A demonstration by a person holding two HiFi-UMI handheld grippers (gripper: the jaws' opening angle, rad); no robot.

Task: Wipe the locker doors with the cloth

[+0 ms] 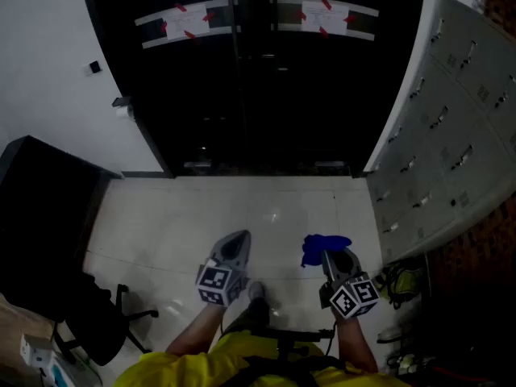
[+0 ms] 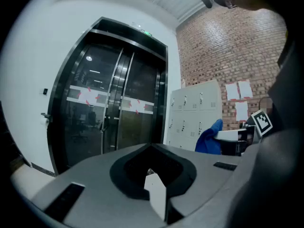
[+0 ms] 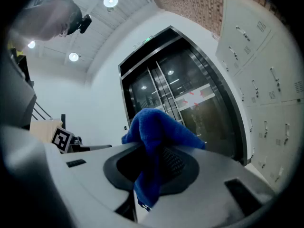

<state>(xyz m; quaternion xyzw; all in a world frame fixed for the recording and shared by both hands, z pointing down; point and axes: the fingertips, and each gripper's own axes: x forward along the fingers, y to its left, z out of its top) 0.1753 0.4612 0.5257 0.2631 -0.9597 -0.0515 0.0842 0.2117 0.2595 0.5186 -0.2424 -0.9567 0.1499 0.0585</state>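
Dark glass doors point(image 1: 250, 71) face a pale tiled floor point(image 1: 242, 208), white wall point(image 1: 48, 55) beside.

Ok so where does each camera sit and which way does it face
Head view: on the person's head, steeply down at the floor before glass doors; forearms, left gripper, right gripper show.
Left gripper view: on the left gripper, facing doors and lockers; jaws shut, empty.
Right gripper view: on the right gripper, facing the doors; jaws shut on blue cloth.
Shared: doors, lockers, cloth in all three.

1. Your lockers point(image 1: 451, 127) run off the head view's right edge.
2. Your cloth point(image 3: 156, 141) covers the right gripper point(image 3: 138, 201) where its jaws meet.
3. The papers point(image 2: 244, 89) beside your lockers are too small to read.
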